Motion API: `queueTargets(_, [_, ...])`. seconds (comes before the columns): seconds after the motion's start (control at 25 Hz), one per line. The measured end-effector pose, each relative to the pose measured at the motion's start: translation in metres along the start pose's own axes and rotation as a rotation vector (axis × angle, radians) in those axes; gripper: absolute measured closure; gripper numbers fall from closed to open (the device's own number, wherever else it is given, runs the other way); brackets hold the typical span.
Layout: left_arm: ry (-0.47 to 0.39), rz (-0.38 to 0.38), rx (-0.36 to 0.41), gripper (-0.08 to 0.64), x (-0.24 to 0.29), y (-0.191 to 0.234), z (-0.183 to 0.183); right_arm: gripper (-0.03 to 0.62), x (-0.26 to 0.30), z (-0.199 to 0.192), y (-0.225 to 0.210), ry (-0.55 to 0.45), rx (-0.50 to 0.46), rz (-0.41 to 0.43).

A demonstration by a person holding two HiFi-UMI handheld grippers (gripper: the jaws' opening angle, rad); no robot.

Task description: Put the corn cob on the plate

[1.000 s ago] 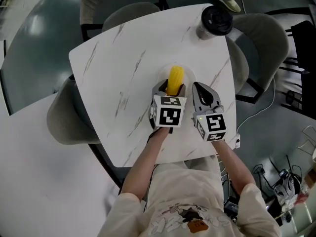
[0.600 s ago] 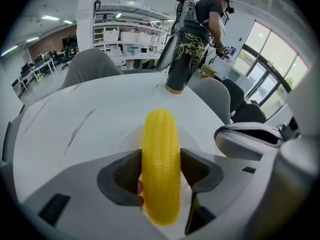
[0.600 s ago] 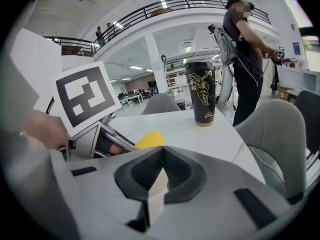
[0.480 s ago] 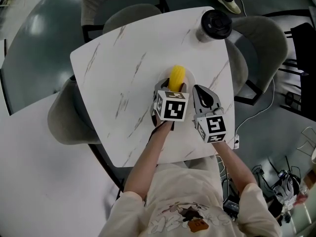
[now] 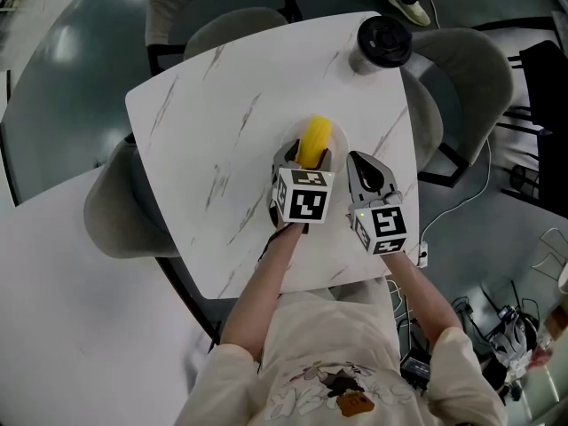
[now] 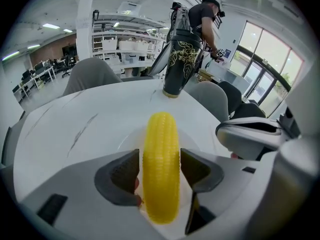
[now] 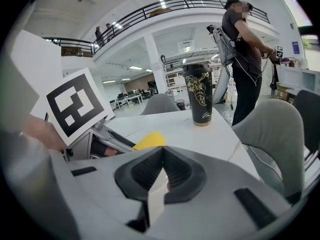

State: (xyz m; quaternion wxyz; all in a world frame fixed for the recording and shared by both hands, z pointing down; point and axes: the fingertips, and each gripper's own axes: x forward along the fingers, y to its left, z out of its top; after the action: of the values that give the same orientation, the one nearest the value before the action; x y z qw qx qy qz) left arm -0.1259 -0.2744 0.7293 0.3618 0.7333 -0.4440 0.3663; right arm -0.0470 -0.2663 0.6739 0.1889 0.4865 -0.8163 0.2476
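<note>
Near-zero shift: left gripper (image 5: 308,161) still pinching yellow corn cob (image 5: 316,138), white round plate (image 6: 127,136) beneath its jaws; right gripper (image 7: 161,176) pressed together, idle. Looks ready for release.

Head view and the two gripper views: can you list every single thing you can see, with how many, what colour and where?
corn cob: 1, yellow, held above the plate
plate: 1, white, on the table under the corn cob
tumbler: 1, black with a gold pattern, at the table's far corner
table: 1, white with grey veins, in the middle
second table: 1, white, lower left
chairs: at least 3, grey, around the table
cables: several, dark, on the floor at the right
person in the background: 1, dark clothes, standing behind the tumbler
left gripper: 1, grey, shut on the corn cob
right gripper: 1, grey, shut and empty, beside the left gripper
</note>
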Motion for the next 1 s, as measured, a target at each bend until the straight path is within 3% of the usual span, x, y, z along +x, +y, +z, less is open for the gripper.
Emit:
queueTargets(0.32, [-0.074, 0.005, 0.007, 0.314, -0.018, -0.007, 0.005, 0.595, -0.013, 0.007, -0.001, -0.032, -0.020, -0.010])
queueTargets(0.76, [-0.164, 0.026, -0.048, 0.316, -0.054, -0.016, 0.006, 0.595, -0.033, 0.014, 0.004, -0.045, -0.009, 0.017])
queueTargets(1.0, [-0.230, 0.052, -0.021, 0.337, -0.089, -0.028, 0.008, 0.595, -0.051, 0.023, 0.011, -0.047, -0.031, 0.048])
